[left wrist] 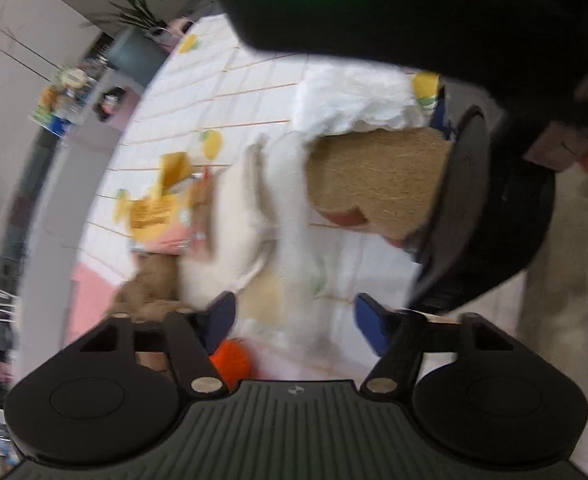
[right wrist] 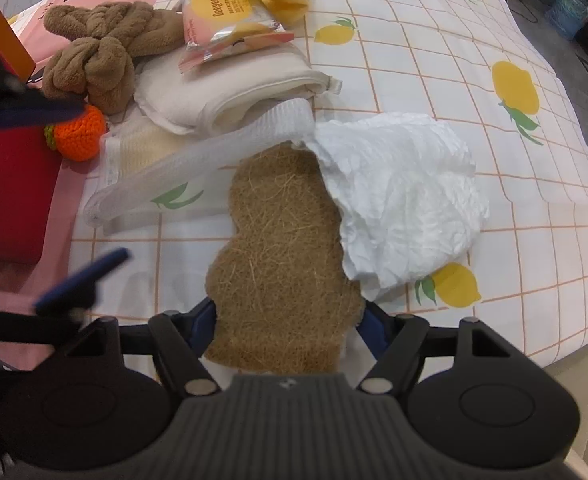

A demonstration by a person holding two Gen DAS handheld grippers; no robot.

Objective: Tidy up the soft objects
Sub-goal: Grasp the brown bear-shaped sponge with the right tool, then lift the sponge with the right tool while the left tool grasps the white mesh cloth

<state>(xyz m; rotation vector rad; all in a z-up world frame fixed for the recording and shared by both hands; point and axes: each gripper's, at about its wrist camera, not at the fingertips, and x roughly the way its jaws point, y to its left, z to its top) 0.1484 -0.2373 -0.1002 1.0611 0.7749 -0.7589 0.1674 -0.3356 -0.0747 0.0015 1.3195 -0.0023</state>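
My right gripper (right wrist: 288,320) is shut on a brown fibre pad (right wrist: 282,236), which it holds by its near end. The pad's far end lies under a crumpled white cloth (right wrist: 402,196). In the blurred left wrist view the pad (left wrist: 374,176) and white cloth (left wrist: 354,100) show beside the right gripper's body. My left gripper (left wrist: 294,316) is open and empty above the pile, with a folded cream towel (left wrist: 230,216) ahead of it. Its blue fingertips (right wrist: 86,280) show at the left of the right wrist view.
A knotted brown towel (right wrist: 98,44), an orange crochet ball (right wrist: 78,136), a folded cream towel (right wrist: 230,96), a wipes packet (right wrist: 230,20) and a mesh cloth (right wrist: 198,168) lie on the lemon-print tablecloth (right wrist: 434,40). A red box (right wrist: 10,192) stands at left.
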